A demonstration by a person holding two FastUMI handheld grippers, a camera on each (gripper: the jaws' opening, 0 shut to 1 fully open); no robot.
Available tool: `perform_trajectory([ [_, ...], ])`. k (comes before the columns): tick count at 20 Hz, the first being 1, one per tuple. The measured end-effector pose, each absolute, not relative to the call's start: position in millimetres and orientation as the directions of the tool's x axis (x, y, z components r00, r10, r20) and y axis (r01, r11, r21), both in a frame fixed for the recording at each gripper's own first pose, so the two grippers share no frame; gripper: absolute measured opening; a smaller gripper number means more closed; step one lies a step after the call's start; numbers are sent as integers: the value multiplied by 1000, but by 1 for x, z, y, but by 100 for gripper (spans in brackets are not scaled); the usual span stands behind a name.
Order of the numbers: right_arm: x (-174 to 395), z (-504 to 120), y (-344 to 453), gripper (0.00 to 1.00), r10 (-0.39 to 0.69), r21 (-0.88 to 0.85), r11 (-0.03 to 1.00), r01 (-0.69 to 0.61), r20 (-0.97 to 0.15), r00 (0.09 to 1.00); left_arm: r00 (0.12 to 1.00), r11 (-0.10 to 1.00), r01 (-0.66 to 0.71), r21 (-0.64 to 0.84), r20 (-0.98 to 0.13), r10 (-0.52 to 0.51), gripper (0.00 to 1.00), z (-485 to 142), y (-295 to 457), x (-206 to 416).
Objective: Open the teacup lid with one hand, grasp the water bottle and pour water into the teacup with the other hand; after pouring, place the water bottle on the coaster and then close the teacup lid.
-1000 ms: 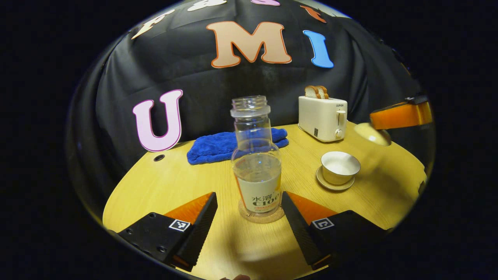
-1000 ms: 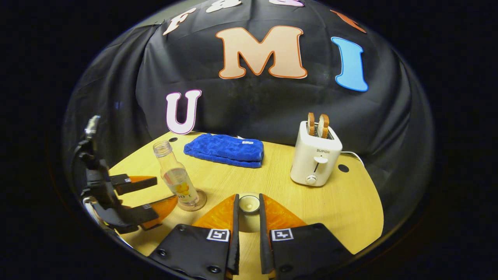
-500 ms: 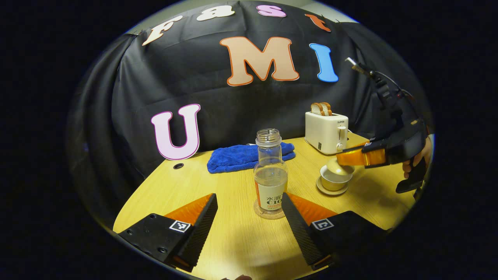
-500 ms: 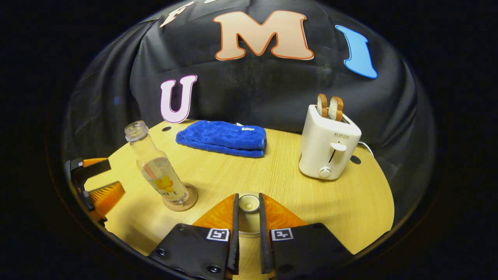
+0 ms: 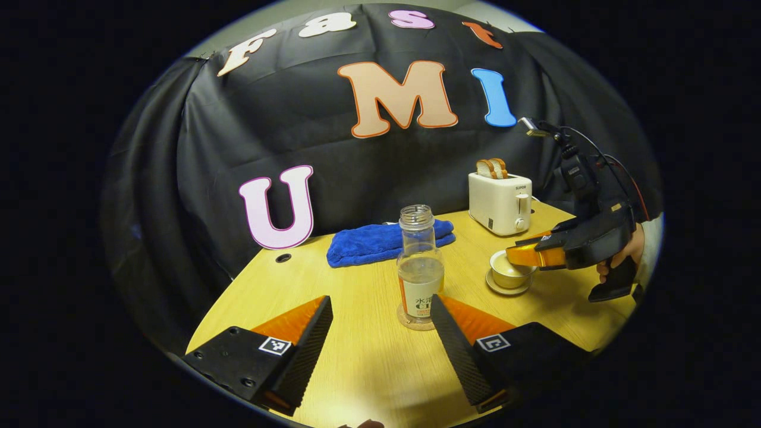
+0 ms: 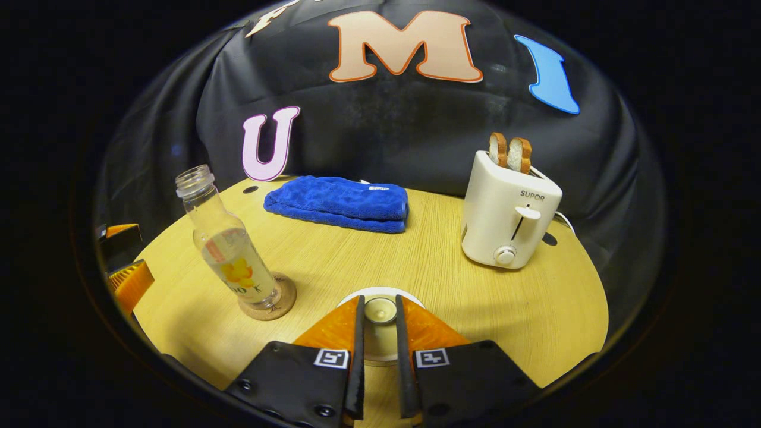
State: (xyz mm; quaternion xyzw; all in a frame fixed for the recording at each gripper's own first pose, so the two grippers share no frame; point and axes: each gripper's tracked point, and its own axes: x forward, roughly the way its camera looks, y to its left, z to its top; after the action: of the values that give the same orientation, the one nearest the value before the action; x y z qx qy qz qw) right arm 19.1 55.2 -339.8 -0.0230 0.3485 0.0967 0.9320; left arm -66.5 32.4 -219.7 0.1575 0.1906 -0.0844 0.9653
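While my left gripper (image 5: 380, 333) hangs low over the table (image 5: 368, 368) with its 2 fingers spread wide and holding nothing, the water bottle (image 5: 420, 261) stands upright on the coaster (image 5: 416, 318) just beyond the fingertips, capless and about half full. Right of the bottle sits the teacup (image 5: 510, 272) on its saucer (image 5: 505, 288), and my right gripper (image 5: 532, 254) reaches in level over the cup from the far side, a hand (image 5: 621, 255) wrapped around its grip. From the right gripper view, my 2 fingers are drawn narrow and pinch the knob of the teacup lid (image 6: 380, 310), with the lid's pale rim showing around them just above the cup. Behind the bottle lies a folded blue towel (image 6: 339, 203); farther right of it stands a toaster (image 6: 510, 211) with 2 slices of bread (image 6: 510, 151) upright in its slots.
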Motion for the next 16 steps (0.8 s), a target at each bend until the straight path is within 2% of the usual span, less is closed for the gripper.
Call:
perform_trajectory([
  [2, 16, -337, 51, 34, 159, 10, 979, -202, -655, 739, 917, 941, 216, 262, -385, -103, 96, -211, 30, -66],
  [3, 16, -332, 54, 35, 175, 33, 979, -201, -639, 749, 921, 942, 214, 258, -374, -107, 96, -205, 29, -64],
  [7, 14, -285, 50, 100, 167, 19, 982, -187, -543, 823, 942, 952, 194, 236, -316, -114, 96, -177, 21, -57],
  [9, 7, -260, 48, 99, 163, 12, 983, -181, -499, 851, 952, 959, 188, 214, -281, -123, 96, -158, 15, -51],
  [10, 3, -247, 47, 95, 157, 15, 985, -170, -474, 867, 956, 961, 185, 207, -263, -127, 96, -149, 13, -50],
  [15, -18, -180, 39, 95, 105, 52, 994, -93, -328, 939, 973, 965, 174, 194, -182, -139, 96, -117, 2, -50],
  [16, -22, -167, 38, 99, 93, 61, 995, -78, -297, 950, 976, 968, 170, 187, -168, -139, 96, -112, 0, -51],
])
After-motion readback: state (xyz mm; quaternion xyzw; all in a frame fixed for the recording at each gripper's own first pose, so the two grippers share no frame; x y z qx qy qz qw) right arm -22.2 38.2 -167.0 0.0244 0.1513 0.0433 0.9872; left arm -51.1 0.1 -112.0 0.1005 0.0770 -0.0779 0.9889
